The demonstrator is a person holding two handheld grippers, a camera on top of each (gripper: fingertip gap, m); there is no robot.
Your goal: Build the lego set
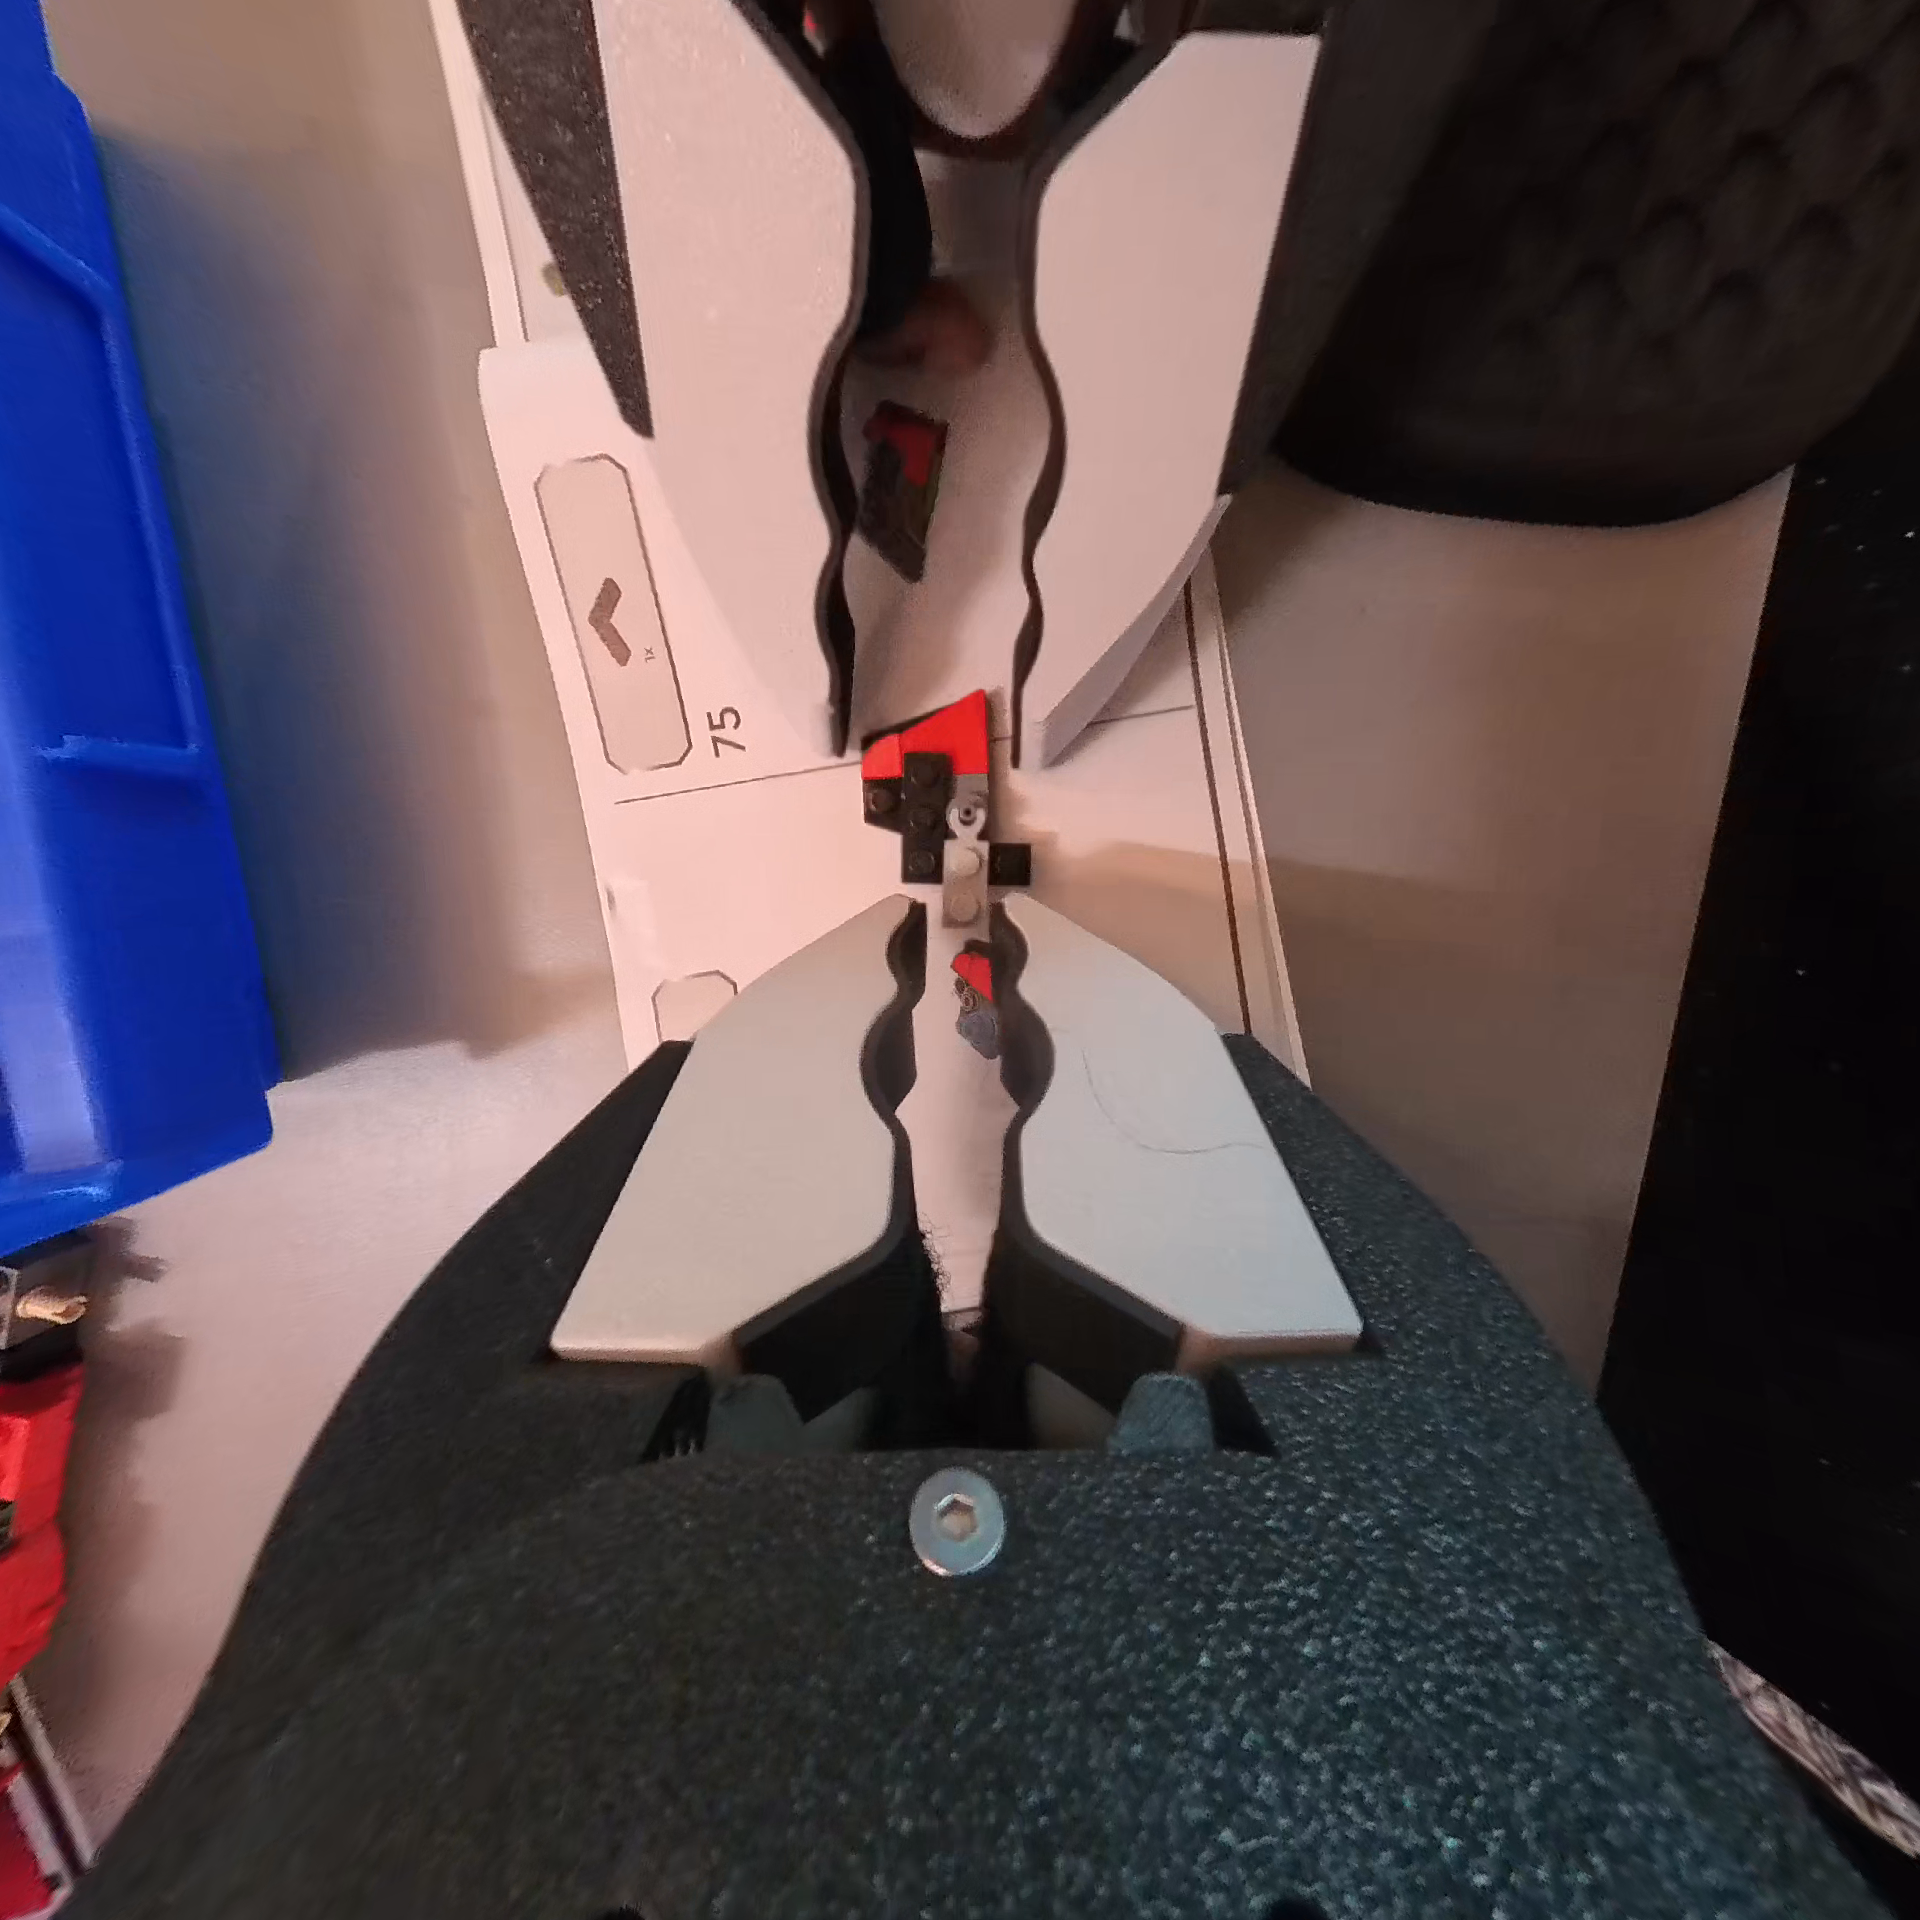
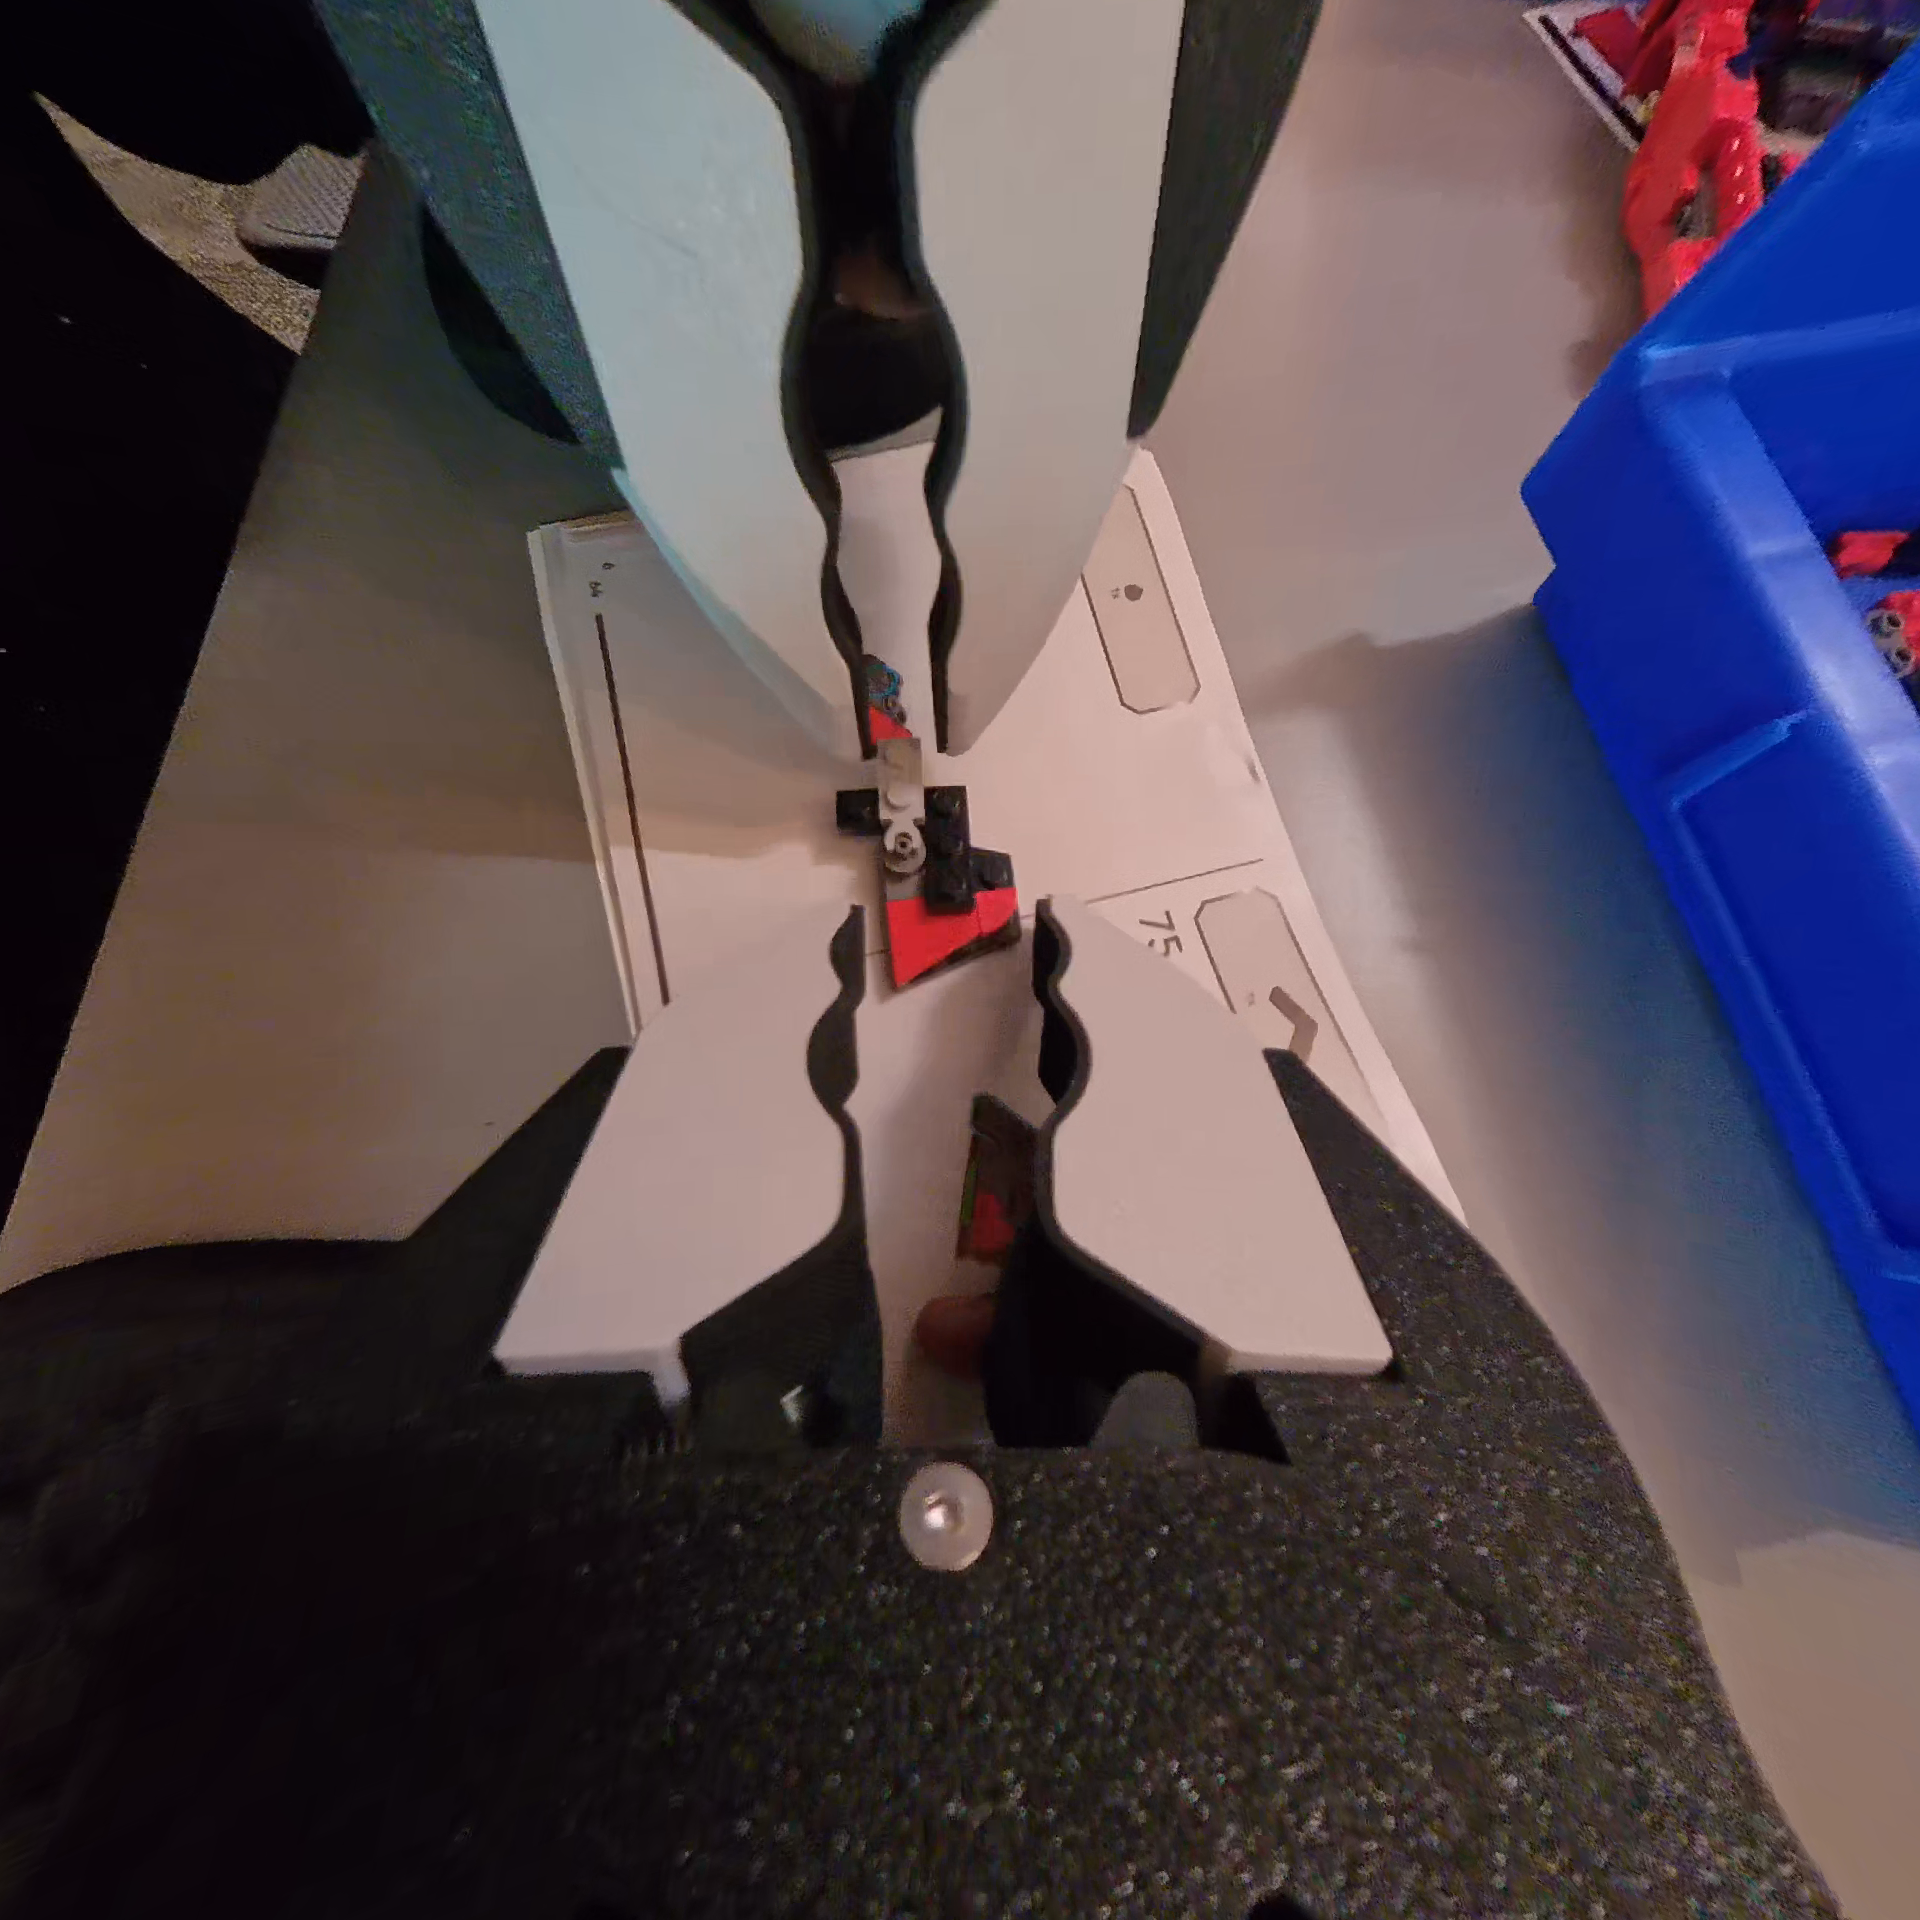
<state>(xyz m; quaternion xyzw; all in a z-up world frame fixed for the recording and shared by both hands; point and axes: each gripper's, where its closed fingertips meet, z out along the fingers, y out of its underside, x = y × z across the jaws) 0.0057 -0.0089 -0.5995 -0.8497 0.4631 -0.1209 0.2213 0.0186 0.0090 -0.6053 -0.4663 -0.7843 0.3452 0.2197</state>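
The pale table [image 1: 1455,935] fills both views, and on it lies the open instruction booklet [image 1: 727,852], its white page printed with grey part call-out boxes, a step number and small build pictures; I leave the printed marks unread. To one side stands a big blue plastic bin [image 2: 1714,727] with red pieces inside, seen at the left edge in the left wrist view [image 1: 104,623], and beyond it in the right wrist view lies a larger red lego build [image 2: 1704,156] on the table.

The two grippers face each other over the page. The left gripper [image 1: 958,914] has its white fingers [image 1: 790,1122] drawn close and pinches the grey end of the small lego assembly [image 1: 940,800]. The right gripper [image 2: 945,920] has its fingers [image 2: 1153,1122] set a little wider, with the red end of the assembly lying between the tips; whether they actually press on it I cannot tell.

The assembly itself is small and flat: a red wedge-shaped piece at one end, black studded plates in a cross shape in the middle, a thin light grey plate running toward the left gripper, and a small grey clip-like part on top. It sits just over the booklet page, between the two pairs of fingertips
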